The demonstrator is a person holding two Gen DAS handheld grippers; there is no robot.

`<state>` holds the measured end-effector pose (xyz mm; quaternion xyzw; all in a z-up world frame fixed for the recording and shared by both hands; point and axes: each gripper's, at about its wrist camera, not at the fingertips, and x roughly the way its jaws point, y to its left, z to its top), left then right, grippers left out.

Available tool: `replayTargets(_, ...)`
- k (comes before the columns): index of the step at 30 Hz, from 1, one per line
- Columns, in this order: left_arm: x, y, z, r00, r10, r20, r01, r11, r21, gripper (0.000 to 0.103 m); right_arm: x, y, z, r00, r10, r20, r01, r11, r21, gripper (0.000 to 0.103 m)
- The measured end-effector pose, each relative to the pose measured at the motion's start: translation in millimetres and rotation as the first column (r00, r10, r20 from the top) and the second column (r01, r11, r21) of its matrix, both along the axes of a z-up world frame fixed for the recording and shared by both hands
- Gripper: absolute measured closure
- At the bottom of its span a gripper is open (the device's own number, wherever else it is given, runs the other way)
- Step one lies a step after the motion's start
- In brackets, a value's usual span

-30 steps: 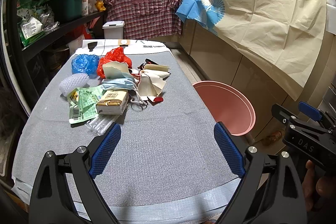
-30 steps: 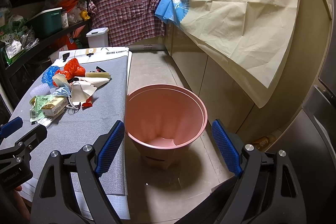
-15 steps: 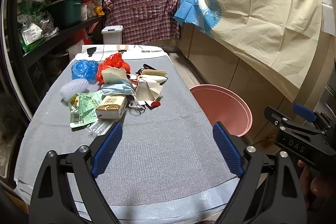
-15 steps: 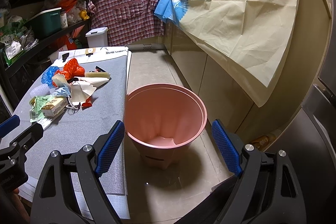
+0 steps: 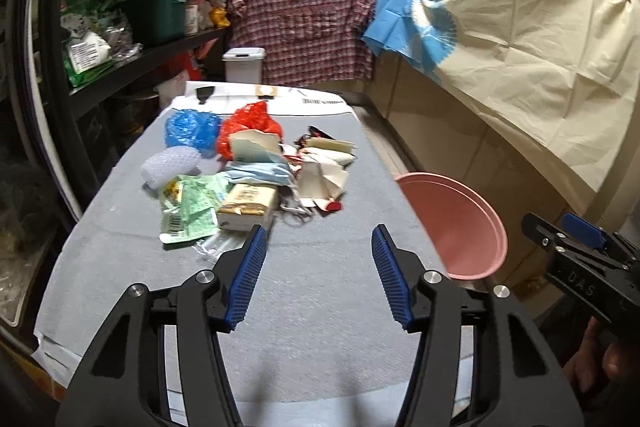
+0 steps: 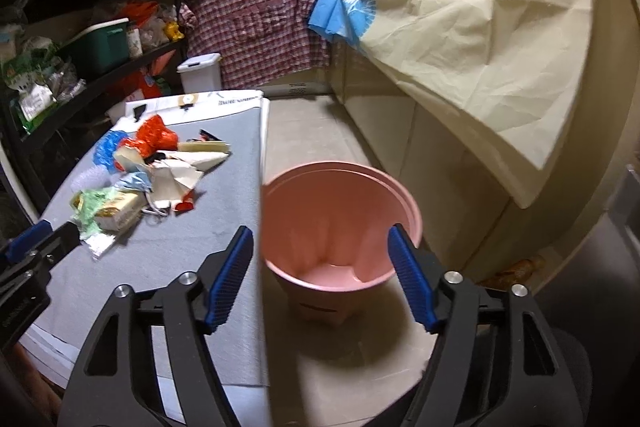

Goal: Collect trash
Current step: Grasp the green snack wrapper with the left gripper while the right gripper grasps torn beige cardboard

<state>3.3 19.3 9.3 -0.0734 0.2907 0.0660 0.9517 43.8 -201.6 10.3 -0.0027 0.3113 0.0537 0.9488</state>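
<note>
A heap of trash lies on the grey-covered table (image 5: 320, 307): a yellow carton (image 5: 248, 205), a green wrapper (image 5: 192, 211), a blue mask (image 5: 258, 173), a red bag (image 5: 248, 127), a blue bag (image 5: 192, 131) and torn paper (image 5: 324, 175). My left gripper (image 5: 318, 239) hovers over the table just short of the carton, its jaws closing with nothing between them. A pink bin (image 6: 340, 223) stands on the floor to the table's right. My right gripper (image 6: 320, 239) hangs above its near rim, jaws closing on nothing. The same heap (image 6: 148, 171) shows in the right wrist view.
Dark shelves (image 5: 120, 39) packed with goods run along the table's left. A cream cloth (image 5: 540, 75) drapes the counter on the right, a plaid shirt (image 5: 304, 35) hangs at the back, and a small white bin (image 5: 244, 65) stands beyond the table. A hand (image 5: 600, 359) holds the other gripper.
Both grippers' jaws have narrowed a good deal. Neither hand has shifted much; the trash and the pink bin lie as before.
</note>
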Motion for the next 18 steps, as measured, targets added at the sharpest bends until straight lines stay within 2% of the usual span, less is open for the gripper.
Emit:
replayTargets(4,7.0,15.6,-5.9,0.999,0.050,-0.016,-0.050,0.999,0.005,0.052,14.1,14.0,-5.3,0.998,0.063,-0.028,-0.062,0.997,0.054,0.048)
replayTargets(6,8.6,27.0,-7.5,0.996,0.091,-0.016,-0.091,0.996,0.007,0.056,20.6,23.7,-6.6,0.995,0.094,-0.040,-0.091,0.993,0.075,0.059)
replayTargets(9,9.9,43.7,-8.3,0.990,0.143,-0.015,-0.143,0.990,-0.005,0.061,33.7,40.5,-6.8,0.989,0.139,-0.051,-0.133,0.985,0.106,0.066)
replayTargets(14,17.6,63.7,-12.7,0.978,0.207,-0.015,-0.207,0.978,0.013,0.061,61.3,79.8,-11.2,0.971,0.229,-0.063,-0.218,0.965,0.143,0.066)
replayTargets(18,23.7,78.4,-19.2,0.967,0.254,-0.025,-0.253,0.967,0.022,0.062,86.1,109.9,-22.5,0.960,0.264,-0.092,-0.247,0.956,0.161,0.066)
